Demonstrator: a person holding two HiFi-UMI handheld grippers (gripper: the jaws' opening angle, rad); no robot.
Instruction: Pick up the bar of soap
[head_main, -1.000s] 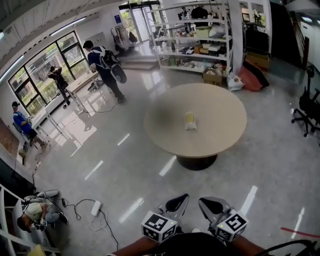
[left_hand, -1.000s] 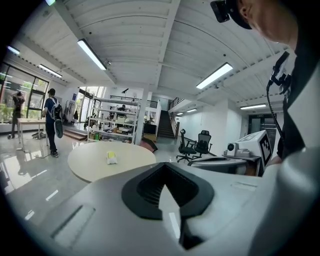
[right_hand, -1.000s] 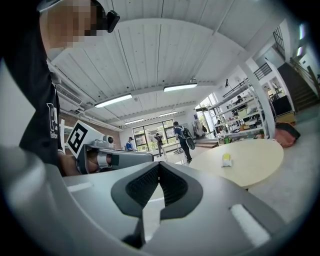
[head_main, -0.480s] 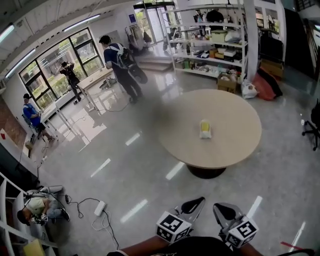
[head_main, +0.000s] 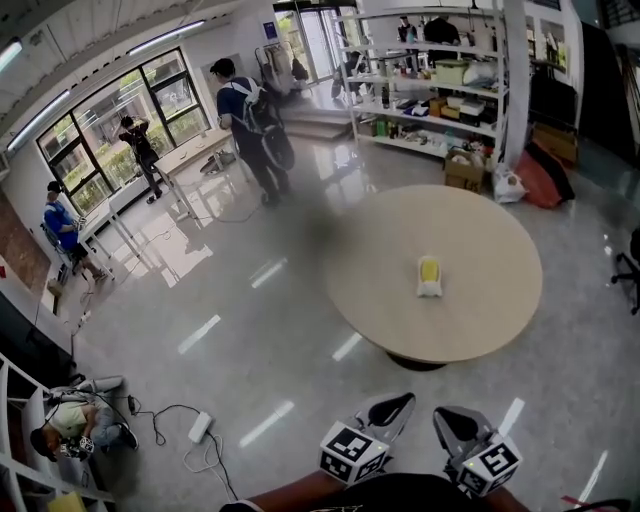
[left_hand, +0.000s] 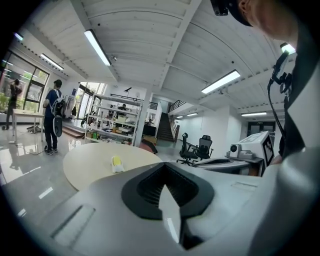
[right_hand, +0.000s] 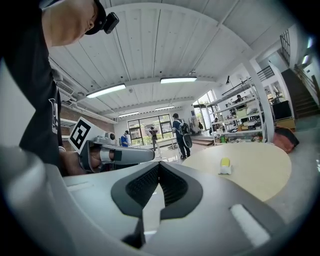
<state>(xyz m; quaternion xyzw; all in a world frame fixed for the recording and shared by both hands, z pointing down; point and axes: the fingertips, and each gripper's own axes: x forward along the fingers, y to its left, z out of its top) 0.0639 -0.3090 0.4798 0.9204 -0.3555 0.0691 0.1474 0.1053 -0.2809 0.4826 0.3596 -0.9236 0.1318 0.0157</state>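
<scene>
Bar of soap (head_main: 429, 276): lying on the round table (head_main: 500, 330), right of centre in the head view, long axis running up-frame. Well above left gripper (head_main: 396, 402) and right gripper (head_main: 447, 414) at bottom edge, both clenched, empty. Probably slightly nearer the right.

The person's forearms (head_main: 285, 494) run off the head view's edge at 6 o'clock. The office chair (head_main: 630, 268) at 3 o'clock is cut off too. The round table's (head_main: 480, 320) top hides most of its pedestal (head_main: 415, 362). Whether the bar of soap (head_main: 429, 275) is wrapped, and what fills the shelving (head_main: 430, 100) at 12 o'clock, is too small to tell.
</scene>
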